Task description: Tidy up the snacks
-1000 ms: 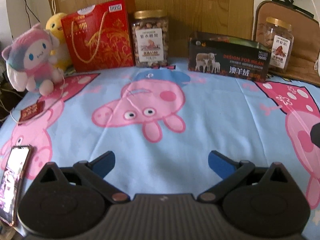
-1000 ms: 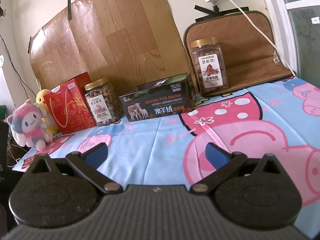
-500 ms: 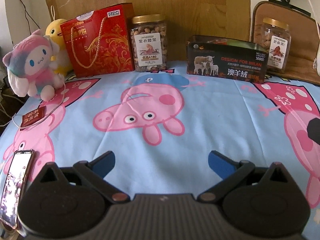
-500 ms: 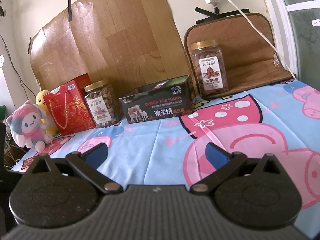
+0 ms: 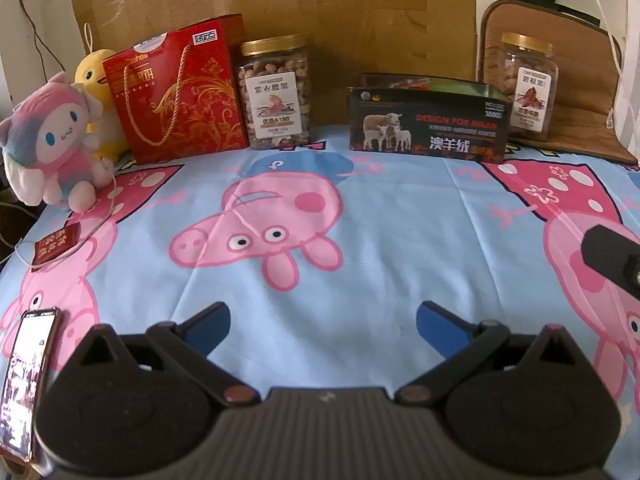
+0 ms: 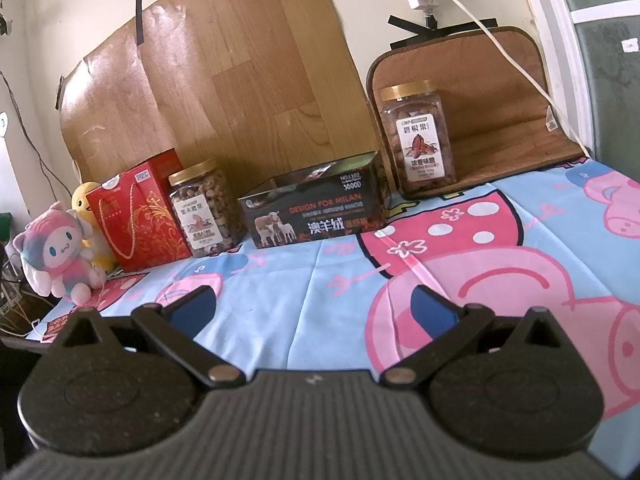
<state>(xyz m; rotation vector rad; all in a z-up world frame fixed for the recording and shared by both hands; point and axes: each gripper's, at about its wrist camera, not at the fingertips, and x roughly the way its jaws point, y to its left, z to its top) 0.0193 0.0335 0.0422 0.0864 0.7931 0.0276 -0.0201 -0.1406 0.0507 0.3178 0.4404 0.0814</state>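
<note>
Along the back wall stand a red gift bag (image 5: 180,92) (image 6: 136,220), a gold-lidded jar of nuts (image 5: 276,94) (image 6: 204,210), an open black box (image 5: 430,118) (image 6: 316,210) and a second nut jar (image 5: 522,84) (image 6: 418,136) on a brown mat. My left gripper (image 5: 323,320) hovers open and empty over the cartoon-pig sheet (image 5: 360,248), well short of the row. My right gripper (image 6: 310,306) is also open and empty, low over the sheet, facing the black box. Part of the right gripper (image 5: 614,256) shows at the right edge of the left wrist view.
A pink plush toy (image 5: 52,140) (image 6: 60,254) and a yellow plush (image 5: 94,76) sit at the left. A phone (image 5: 24,372) lies at the sheet's left front edge, with a small red packet (image 5: 56,242) beyond it. A white cable (image 6: 500,40) hangs over the brown mat (image 6: 500,92).
Both views have tilted or drifted slightly, so the row of snacks sits a little lower in frame. Both grippers stay open and nothing on the sheet has moved.
</note>
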